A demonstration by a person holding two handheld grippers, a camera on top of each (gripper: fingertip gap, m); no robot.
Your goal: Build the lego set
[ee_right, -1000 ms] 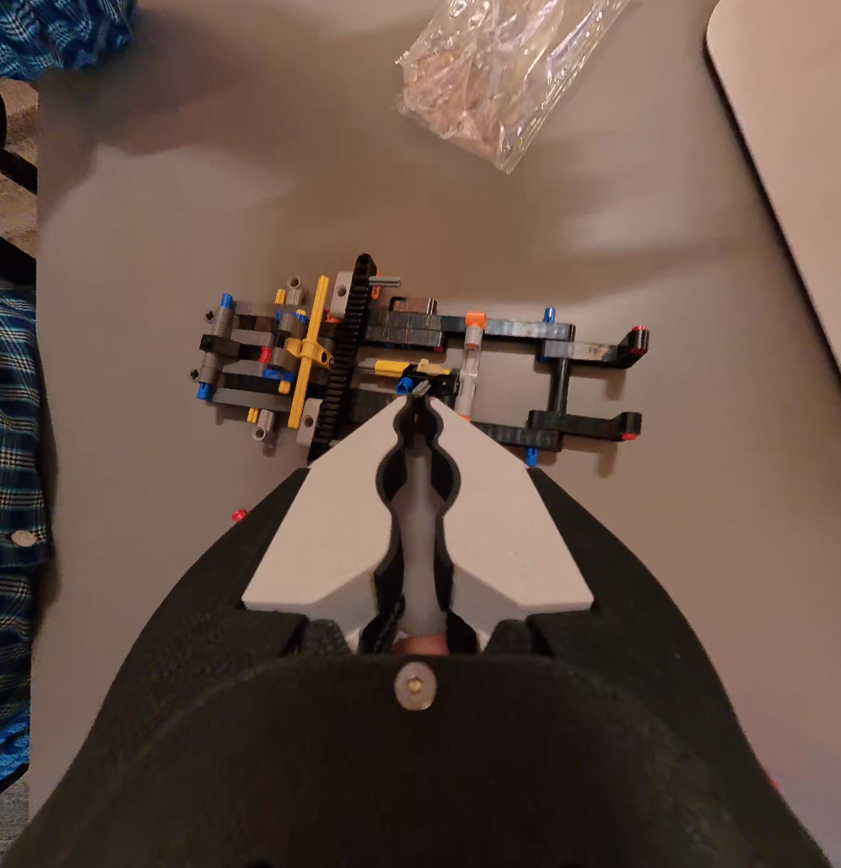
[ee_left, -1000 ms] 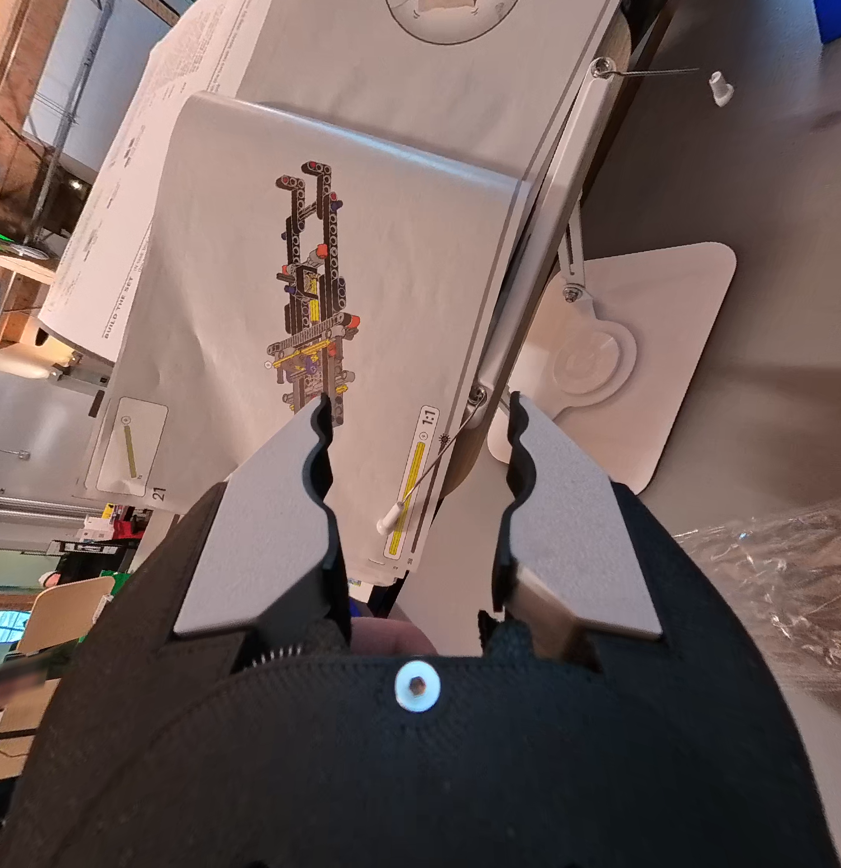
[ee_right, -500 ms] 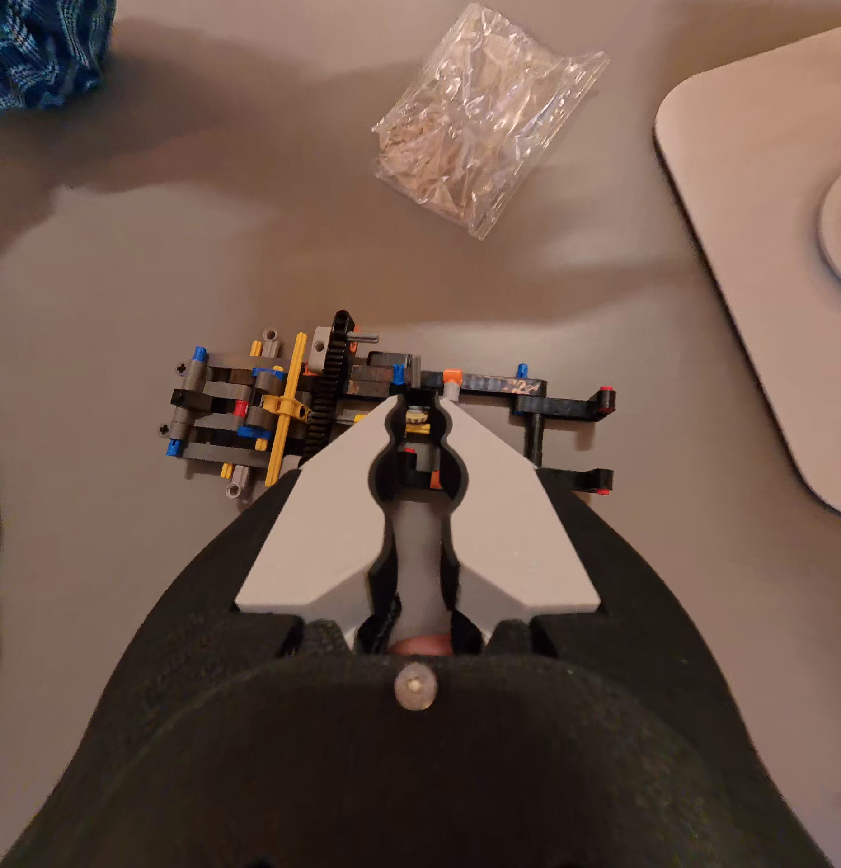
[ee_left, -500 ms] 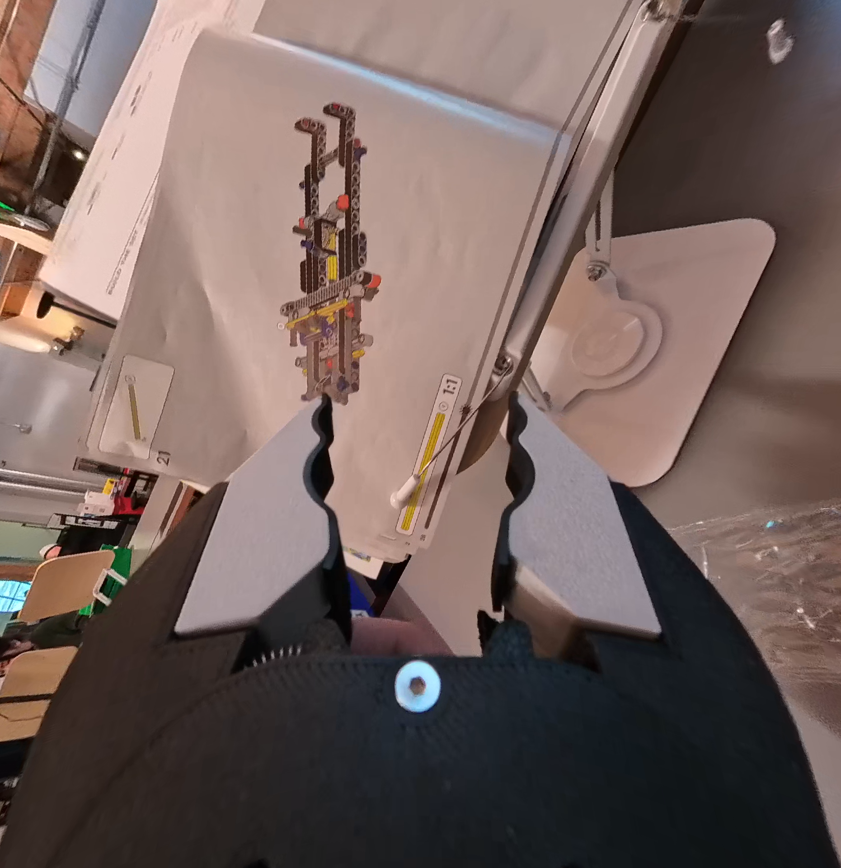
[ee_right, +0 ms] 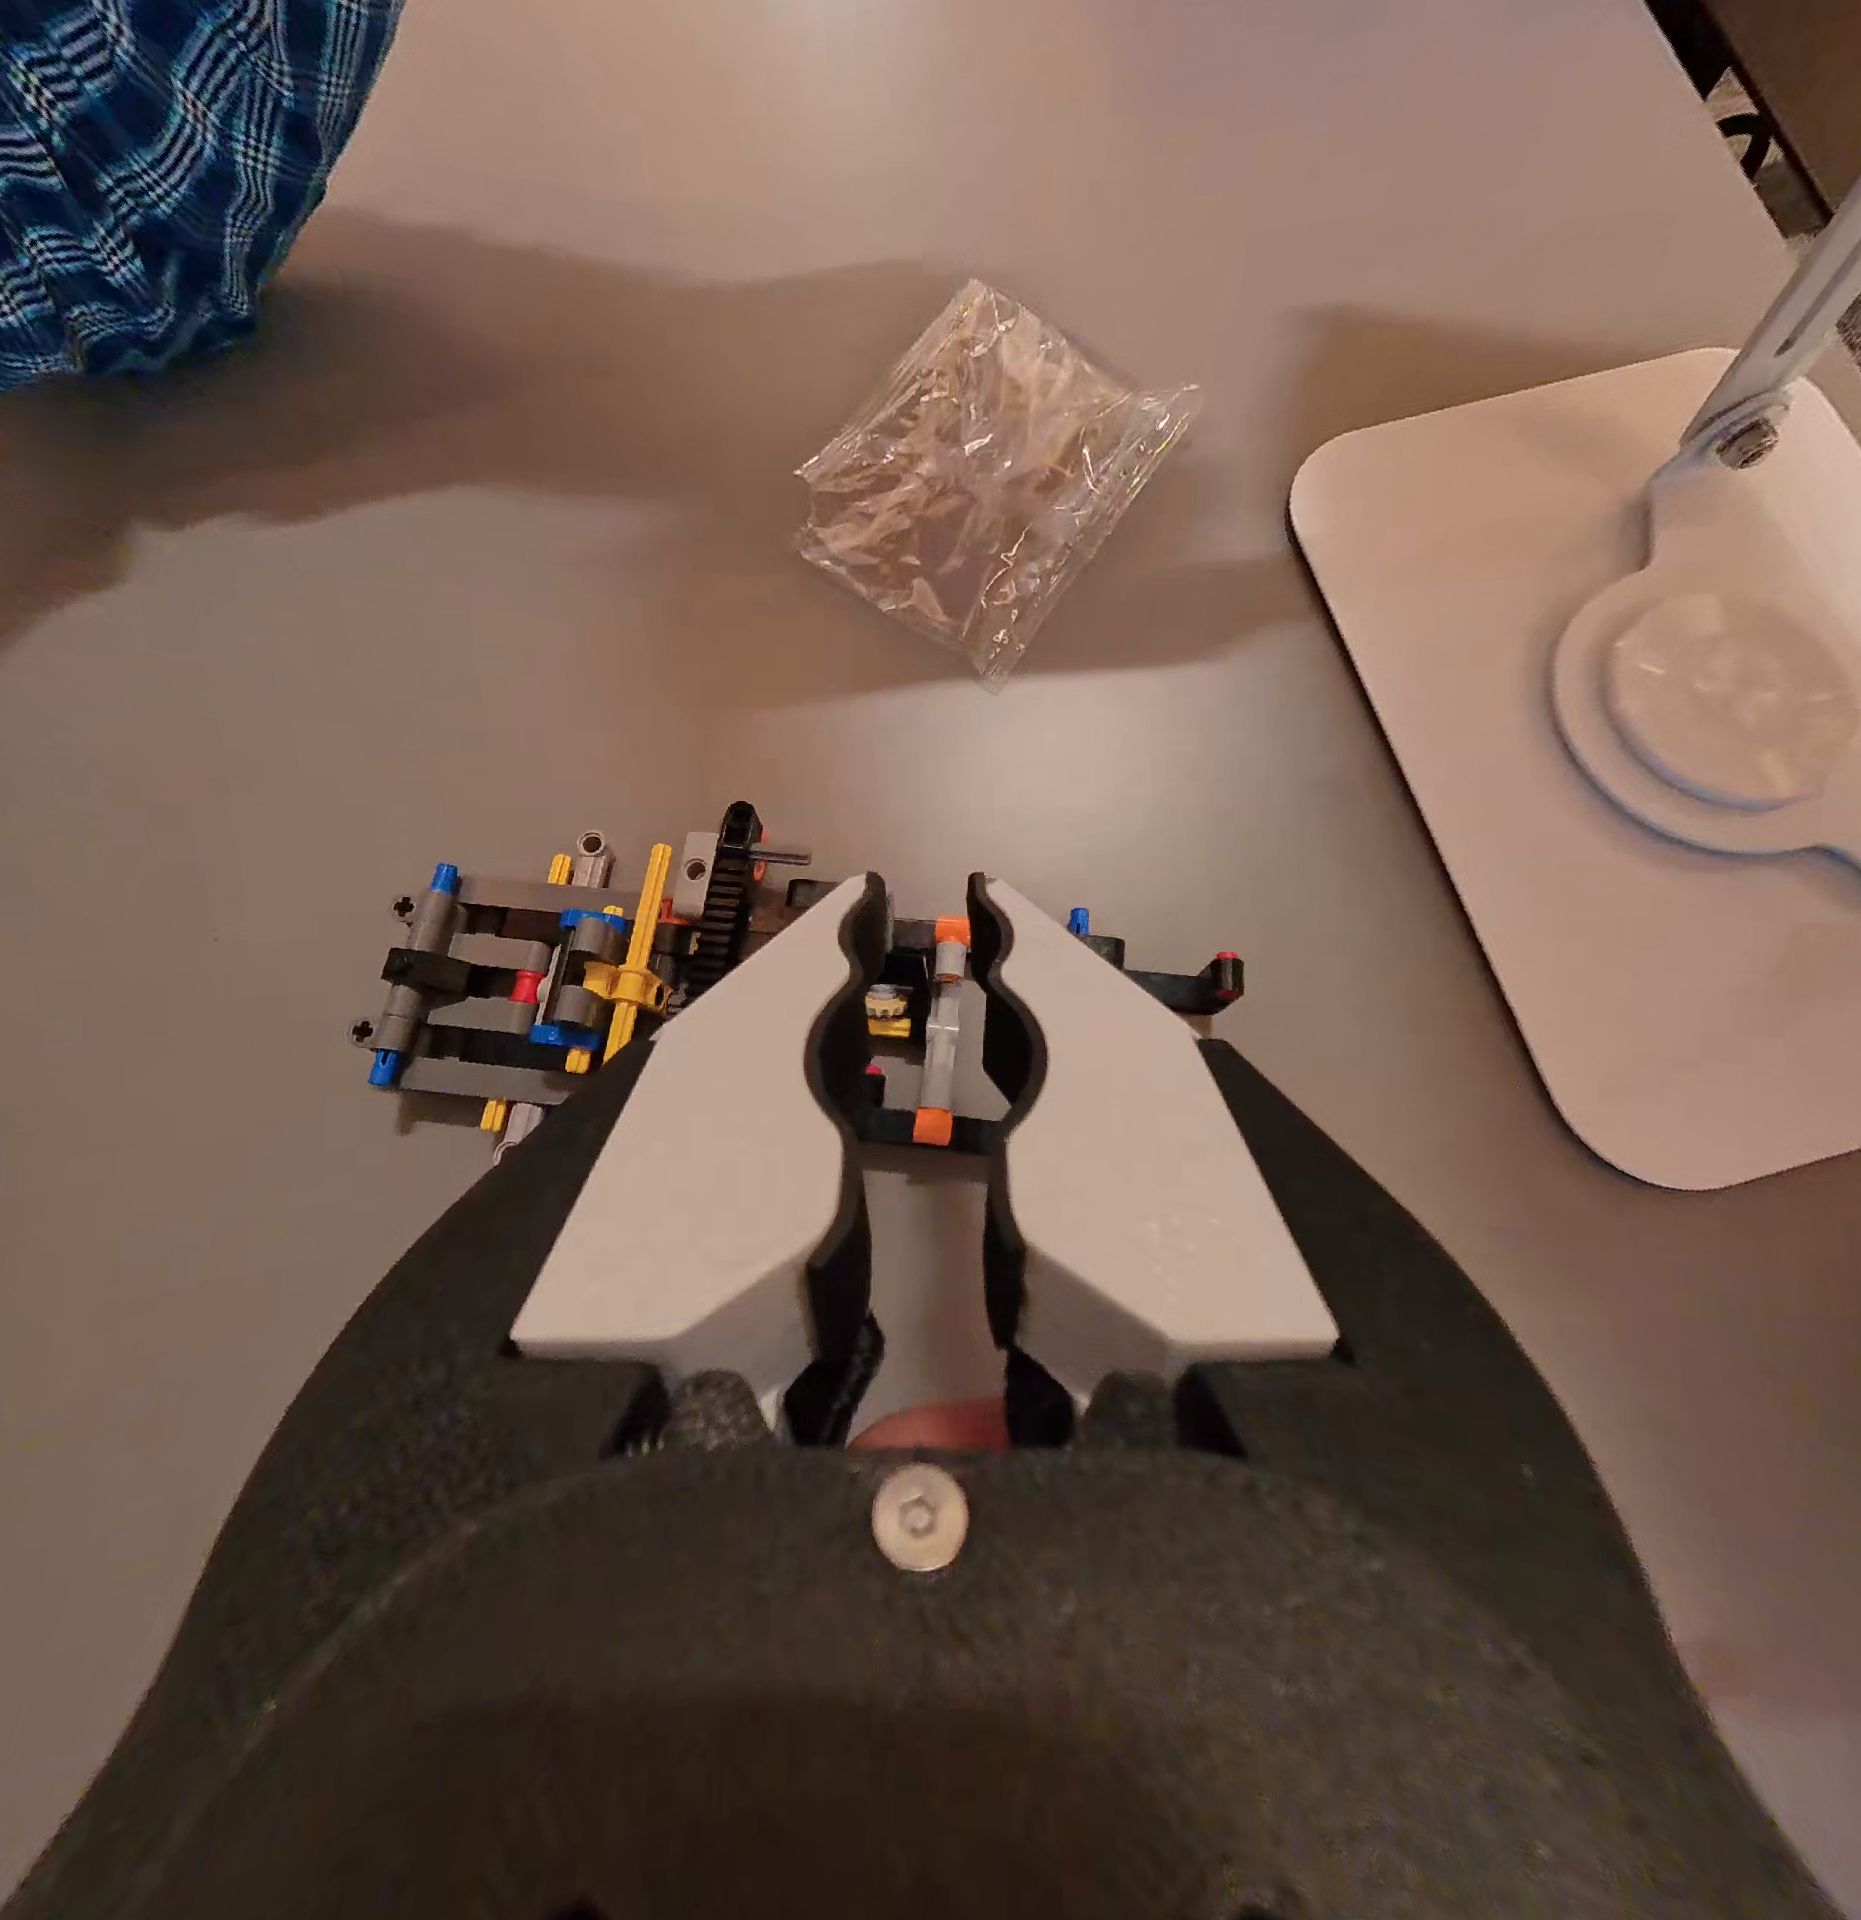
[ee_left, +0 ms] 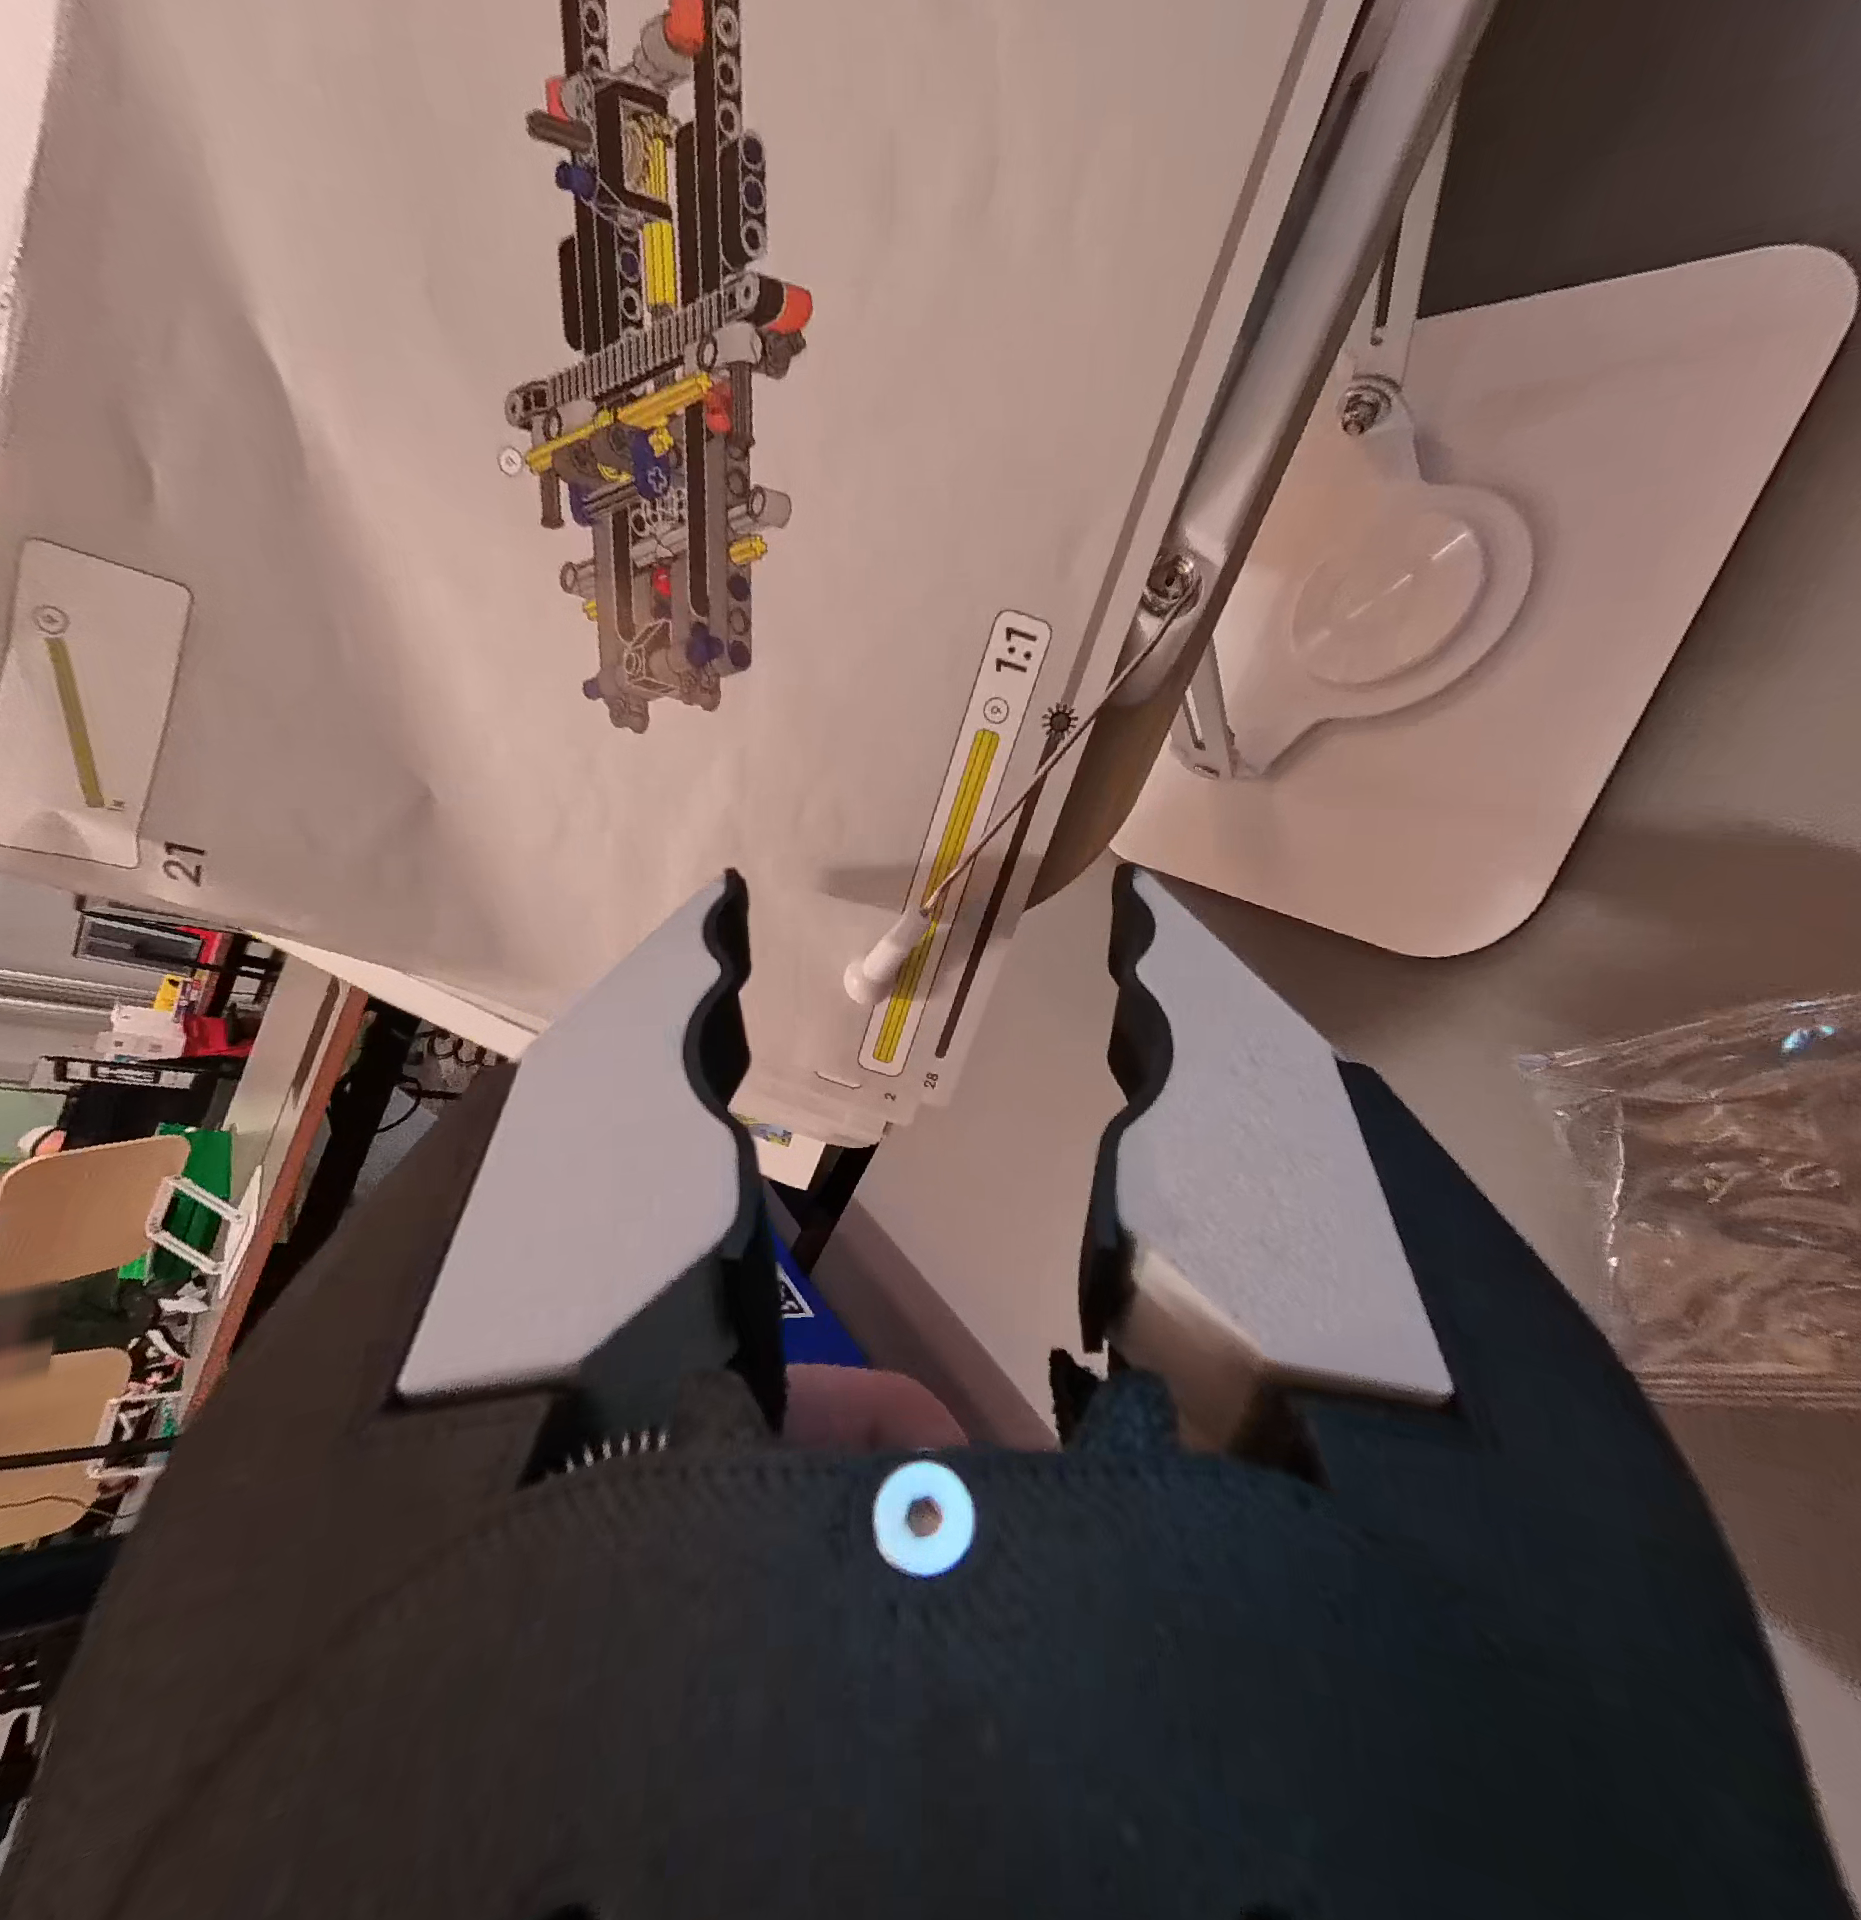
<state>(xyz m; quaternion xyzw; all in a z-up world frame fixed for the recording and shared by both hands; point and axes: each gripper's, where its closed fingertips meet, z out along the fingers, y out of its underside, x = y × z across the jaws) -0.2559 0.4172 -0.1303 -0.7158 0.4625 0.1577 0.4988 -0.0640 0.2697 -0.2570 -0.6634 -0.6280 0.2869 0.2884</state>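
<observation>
The right gripper point(ee_right: 921, 894) hangs over the lego model point(ee_right: 593, 977), which lies flat on the grey table point(ee_right: 282, 727). Its jaws stand narrowly apart, a slim gap at the tips, gripping nothing. Through that gap show a grey piece with orange ends and a small yellow gear, both part of the model. The rest of the model spreads to the left of the jaws: a black toothed rack, a yellow axle, grey beams with blue pins. A black arm with a red tip pokes out to the right of the jaws. Ahead of the jaws, well apart from the model, lies a crumpled clear bag point(ee_right: 988, 478). Off to the right sits the white stand base point(ee_right: 1477, 623); blue plaid cloth point(ee_right: 126, 156) fills the far left corner.

The left gripper point(ee_left: 921, 904) has its jaws wide apart and empty. Ahead of them and to the left is the instruction page point(ee_left: 386, 416) with a drawing of the model, held by a thin wire clip point(ee_left: 1009, 810) with a white tip just ahead of the gap. The stand base point(ee_left: 1528, 582) lies ahead to the right, the bag point(ee_left: 1736, 1195) beside the right jaw
</observation>
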